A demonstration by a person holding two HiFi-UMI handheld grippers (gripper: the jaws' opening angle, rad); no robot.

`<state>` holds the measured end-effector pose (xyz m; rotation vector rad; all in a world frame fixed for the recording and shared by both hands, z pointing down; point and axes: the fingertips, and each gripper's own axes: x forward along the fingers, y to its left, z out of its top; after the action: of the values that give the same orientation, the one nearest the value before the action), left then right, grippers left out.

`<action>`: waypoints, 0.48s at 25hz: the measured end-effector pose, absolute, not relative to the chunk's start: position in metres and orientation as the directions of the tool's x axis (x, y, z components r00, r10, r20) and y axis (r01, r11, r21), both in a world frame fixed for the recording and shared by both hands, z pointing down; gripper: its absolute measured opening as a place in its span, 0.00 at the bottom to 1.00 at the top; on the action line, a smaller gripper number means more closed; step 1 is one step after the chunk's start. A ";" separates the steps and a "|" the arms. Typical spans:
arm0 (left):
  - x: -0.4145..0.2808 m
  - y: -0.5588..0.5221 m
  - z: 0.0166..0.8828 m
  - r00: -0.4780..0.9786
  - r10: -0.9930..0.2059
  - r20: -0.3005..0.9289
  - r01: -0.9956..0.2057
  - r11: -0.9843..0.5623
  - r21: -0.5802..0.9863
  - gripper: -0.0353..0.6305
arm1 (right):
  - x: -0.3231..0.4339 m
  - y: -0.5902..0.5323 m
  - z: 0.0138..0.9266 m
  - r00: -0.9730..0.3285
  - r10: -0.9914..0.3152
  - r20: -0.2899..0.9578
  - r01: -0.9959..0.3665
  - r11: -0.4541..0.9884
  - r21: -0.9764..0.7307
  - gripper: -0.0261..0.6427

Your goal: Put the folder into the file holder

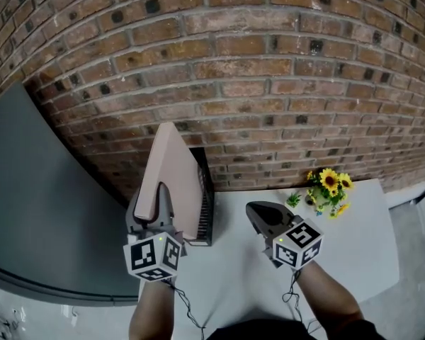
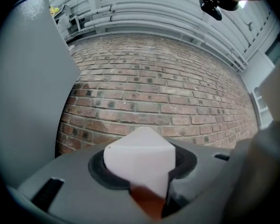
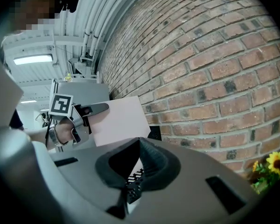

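Your left gripper [image 1: 158, 200] — clamped on the near edge of the pale pink folder [image 1: 173, 168], just left of the file holder [image 1: 205, 207]. Your right gripper [image 1: 257, 211] — jaws together, empty, right of the file holder. Folder: upright, overlapping the holder on the white table [image 1: 354, 250]. Sunflowers [image 1: 329, 188]: well right of it, by the brick wall [image 1: 269, 83].

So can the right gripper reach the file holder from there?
Probably yes. The right gripper, shut and empty, is just right of the file holder with only bare table between them; the folder in the left gripper covers the holder's other side.
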<state>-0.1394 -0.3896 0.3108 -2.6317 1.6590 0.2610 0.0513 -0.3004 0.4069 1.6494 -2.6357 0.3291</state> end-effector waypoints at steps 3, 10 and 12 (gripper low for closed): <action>-0.135 -0.394 0.312 0.422 -0.894 -0.149 -0.898 -0.435 0.070 0.31 | 0.052 -0.302 0.409 -0.443 -0.888 0.128 -0.891 0.419 -0.174 0.04; -0.128 -0.404 0.328 0.412 -0.903 -0.122 -0.902 -0.423 0.088 0.31 | 0.054 -0.305 0.417 -0.441 -0.888 0.132 -0.890 0.414 -0.190 0.04; -0.126 -0.405 0.338 0.406 -0.907 -0.112 -0.906 -0.415 0.084 0.31 | 0.055 -0.306 0.419 -0.441 -0.887 0.135 -0.890 0.413 -0.194 0.04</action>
<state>-0.1262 -0.4055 0.3379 -2.6421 1.7039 0.2215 0.0547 -0.3059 0.4189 1.6548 -2.6316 0.3724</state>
